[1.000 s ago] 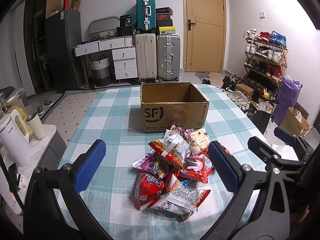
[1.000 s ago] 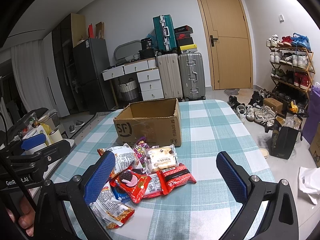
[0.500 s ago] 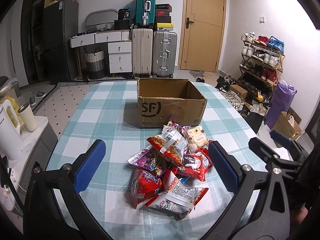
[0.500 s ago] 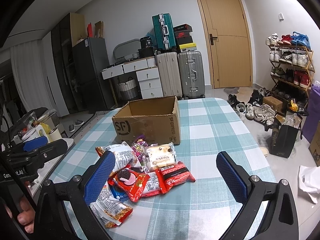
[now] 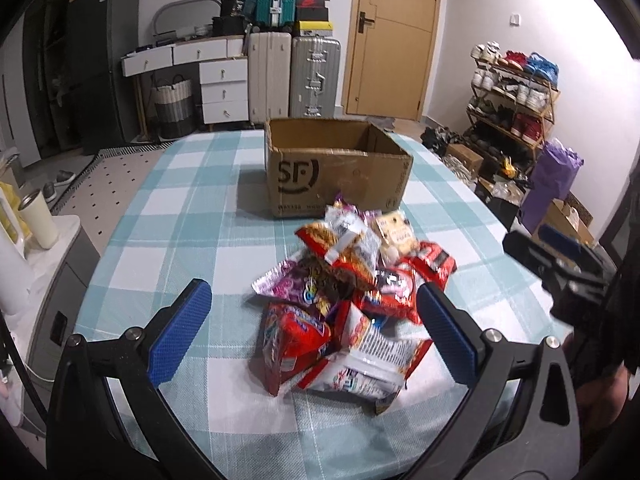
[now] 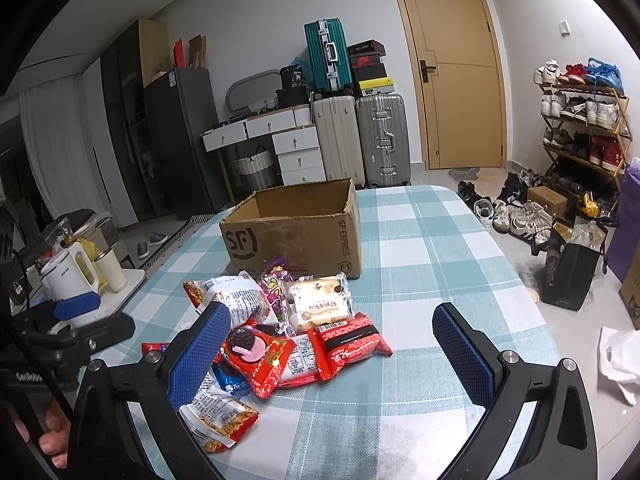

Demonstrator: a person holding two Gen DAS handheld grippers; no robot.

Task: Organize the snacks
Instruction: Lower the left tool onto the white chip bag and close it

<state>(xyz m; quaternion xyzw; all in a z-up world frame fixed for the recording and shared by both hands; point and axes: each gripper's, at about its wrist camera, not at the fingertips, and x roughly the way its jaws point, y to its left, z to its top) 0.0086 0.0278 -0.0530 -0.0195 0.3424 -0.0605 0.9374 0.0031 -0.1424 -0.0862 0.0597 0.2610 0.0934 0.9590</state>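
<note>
A pile of snack packets (image 5: 344, 300) lies on the checked tablecloth in front of an open cardboard SF box (image 5: 336, 172). The pile (image 6: 280, 336) and the box (image 6: 296, 232) also show in the right wrist view. My left gripper (image 5: 316, 332) is open and empty, its jaws standing either side of the pile's near end, above it. My right gripper (image 6: 332, 352) is open and empty, to the right of the pile, its left finger (image 6: 200, 352) over the red packets. The inside of the box is mostly hidden.
The table (image 5: 168, 216) carries a teal and white checked cloth. A side counter with a white kettle (image 6: 68, 284) and a cup (image 5: 38, 220) stands at the left. Suitcases (image 6: 360, 136), drawers and a shoe rack (image 6: 580, 120) line the far walls.
My left gripper has moved forward and down toward the pile, which now looks larger and blurred. My right gripper has barely moved.
</note>
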